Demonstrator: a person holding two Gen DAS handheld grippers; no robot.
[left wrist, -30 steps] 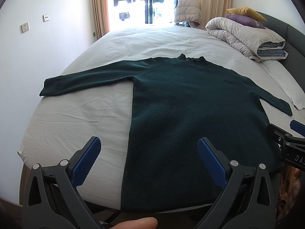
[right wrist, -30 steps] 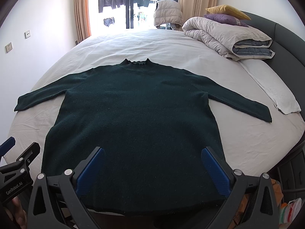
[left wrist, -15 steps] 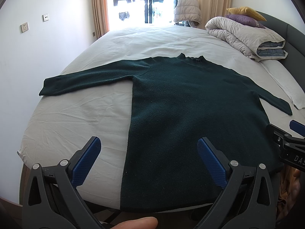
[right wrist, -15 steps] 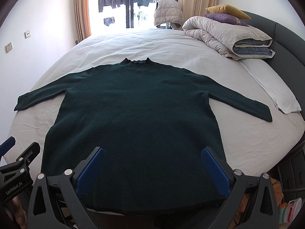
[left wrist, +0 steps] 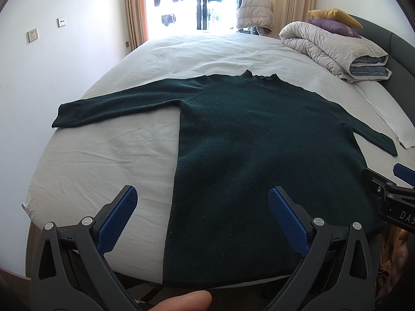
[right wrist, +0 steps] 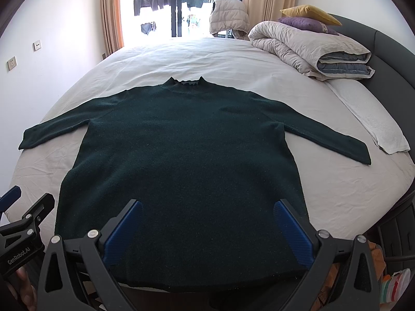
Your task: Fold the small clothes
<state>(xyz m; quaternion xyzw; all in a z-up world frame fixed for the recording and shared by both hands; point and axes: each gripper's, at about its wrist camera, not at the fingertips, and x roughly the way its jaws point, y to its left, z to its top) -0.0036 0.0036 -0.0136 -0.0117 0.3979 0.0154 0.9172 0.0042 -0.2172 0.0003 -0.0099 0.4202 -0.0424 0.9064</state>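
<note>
A dark green sweater (left wrist: 259, 150) lies flat and face-up on the white bed sheet (left wrist: 109, 160), sleeves spread out to both sides, collar toward the window. It fills the middle of the right wrist view (right wrist: 186, 160). My left gripper (left wrist: 202, 202) is open and empty, held above the sweater's lower left hem. My right gripper (right wrist: 207, 212) is open and empty above the hem's middle. Each gripper shows at the edge of the other's view.
A rolled duvet (right wrist: 306, 49) with purple and yellow pillows lies at the bed's far right. A white folded towel (right wrist: 373, 121) lies beside the right sleeve. A dark headboard (right wrist: 384, 49) runs along the right. The wall (left wrist: 52, 77) stands close on the left.
</note>
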